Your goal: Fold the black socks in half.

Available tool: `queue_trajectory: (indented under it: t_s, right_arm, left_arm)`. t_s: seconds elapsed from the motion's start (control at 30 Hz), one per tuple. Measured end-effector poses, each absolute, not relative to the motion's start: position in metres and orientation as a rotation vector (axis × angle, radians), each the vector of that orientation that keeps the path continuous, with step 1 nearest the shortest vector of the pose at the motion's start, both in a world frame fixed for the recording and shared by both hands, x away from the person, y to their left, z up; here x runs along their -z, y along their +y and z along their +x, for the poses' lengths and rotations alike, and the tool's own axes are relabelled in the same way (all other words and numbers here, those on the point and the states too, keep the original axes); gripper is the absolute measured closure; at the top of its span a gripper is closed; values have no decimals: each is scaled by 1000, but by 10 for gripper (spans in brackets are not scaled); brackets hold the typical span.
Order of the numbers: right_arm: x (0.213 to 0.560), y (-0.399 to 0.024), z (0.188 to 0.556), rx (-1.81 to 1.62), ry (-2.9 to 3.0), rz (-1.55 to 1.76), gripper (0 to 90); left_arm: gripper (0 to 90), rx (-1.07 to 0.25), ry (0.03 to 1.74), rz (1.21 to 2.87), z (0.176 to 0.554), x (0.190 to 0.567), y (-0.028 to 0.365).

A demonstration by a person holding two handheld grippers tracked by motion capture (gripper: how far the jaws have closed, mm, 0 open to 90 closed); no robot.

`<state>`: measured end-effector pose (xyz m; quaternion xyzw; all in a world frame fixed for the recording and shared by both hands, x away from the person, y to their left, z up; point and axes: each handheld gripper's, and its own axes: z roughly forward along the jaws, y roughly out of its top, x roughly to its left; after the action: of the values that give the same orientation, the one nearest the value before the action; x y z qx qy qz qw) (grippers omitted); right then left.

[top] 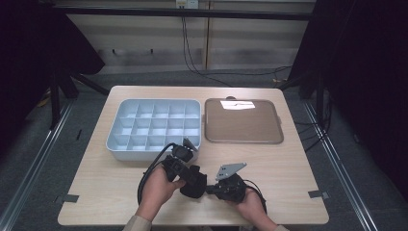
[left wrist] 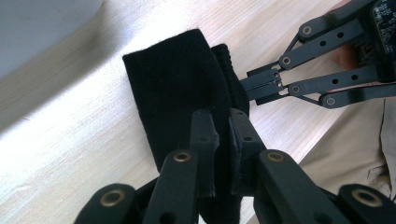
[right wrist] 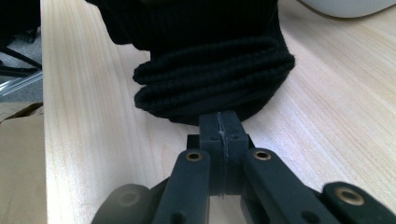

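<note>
Folded black sock (left wrist: pixel 180 88) on the wooden table (top: pixel 120 187) near its front edge, left gripper (left wrist: pixel 223 140) pinching the cloth, right gripper (right wrist: pixel 220 128) pressed together at the sock's ribbed end — touching it, compartment box (top: pixel 154 126) just behind.

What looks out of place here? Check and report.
Nothing stands out. The divided tray and brown tray sit square and undamaged. The folded black cloth is pinched by the left hand-held gripper and the right hand-held gripper.

- Black folded sock (top: pixel 193 183), ribbed knit at its cuff
- Pale blue-grey divided box (top: pixel 153 126), upper left of centre
- Brown tray (top: pixel 243 121), right of it
- Light wood-grain table (top: pixel 284 163)
- Black grippers (top: pixel 183 161)
</note>
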<state>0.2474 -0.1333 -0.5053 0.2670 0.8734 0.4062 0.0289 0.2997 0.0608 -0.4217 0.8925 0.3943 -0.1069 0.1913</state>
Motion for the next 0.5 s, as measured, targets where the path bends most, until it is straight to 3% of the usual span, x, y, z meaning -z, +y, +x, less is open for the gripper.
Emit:
queue_trajectory:
  t_s: [0.5]
  right_arm:
    - [505, -134, 247, -1250, 2694, 826, 899]
  left_arm:
    - [824, 336, 1106, 2496, 300, 432, 55]
